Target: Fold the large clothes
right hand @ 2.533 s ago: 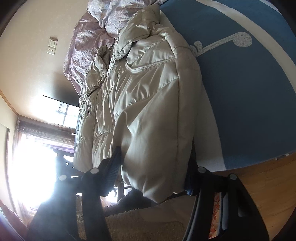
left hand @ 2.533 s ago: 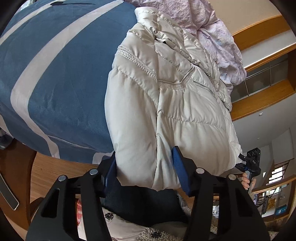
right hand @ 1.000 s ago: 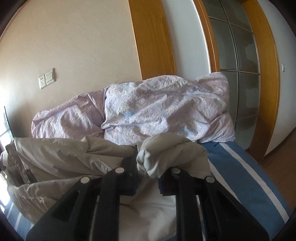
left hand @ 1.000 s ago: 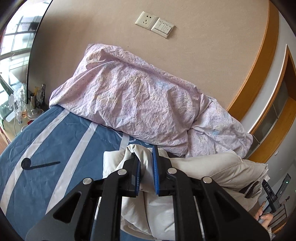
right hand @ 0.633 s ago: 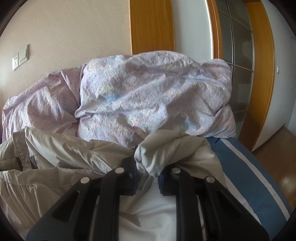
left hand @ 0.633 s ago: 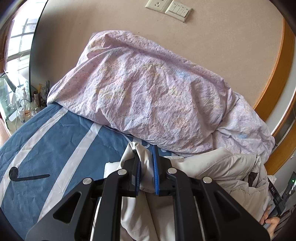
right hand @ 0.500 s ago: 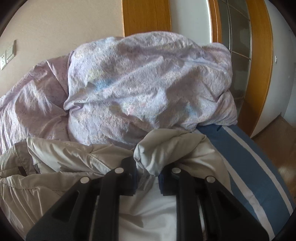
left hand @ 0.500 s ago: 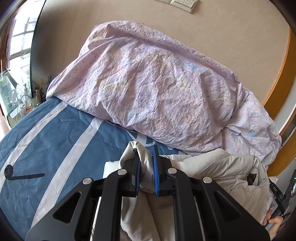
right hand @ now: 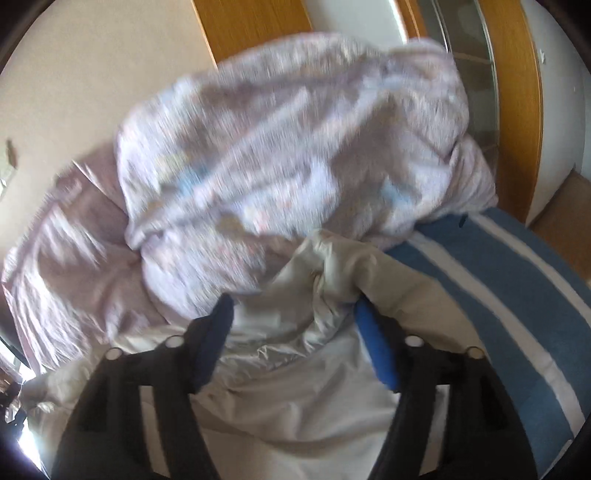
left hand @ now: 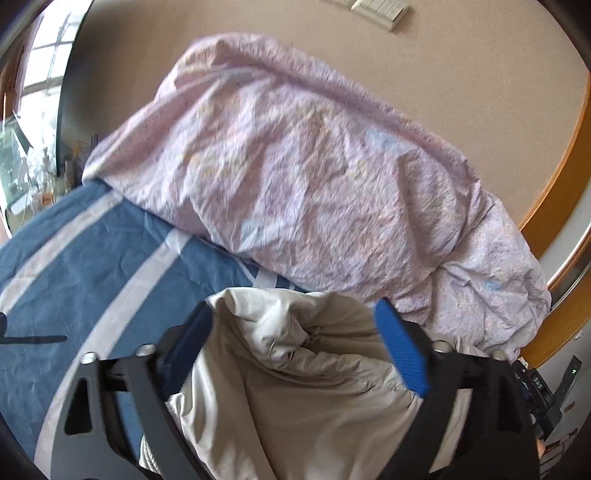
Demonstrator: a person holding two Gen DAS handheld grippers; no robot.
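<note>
lilac duvet (left hand: 314, 184) heaped on blue striped bedsheet (left hand: 92, 266) | wall switch (left hand: 376, 9) | wooden doorframe (right hand: 517, 92)

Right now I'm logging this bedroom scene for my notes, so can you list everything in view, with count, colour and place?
puffer jacket: one, cream-beige, on the bed between both grippers' fingers.
duvet: one, crumpled, pale lilac with a faint print, heaped at the head of the bed against the wall.
bed cover: one, blue with white stripes, beneath the jacket.
wall switch plate: one, white, on the beige wall above the duvet.
wood trim: orange-brown, on the right, framing glass panels.
small items: several, too blurred to name, far left beside the bed.
left gripper: black with blue pads, open.
right gripper: black with blue pads, open.
</note>
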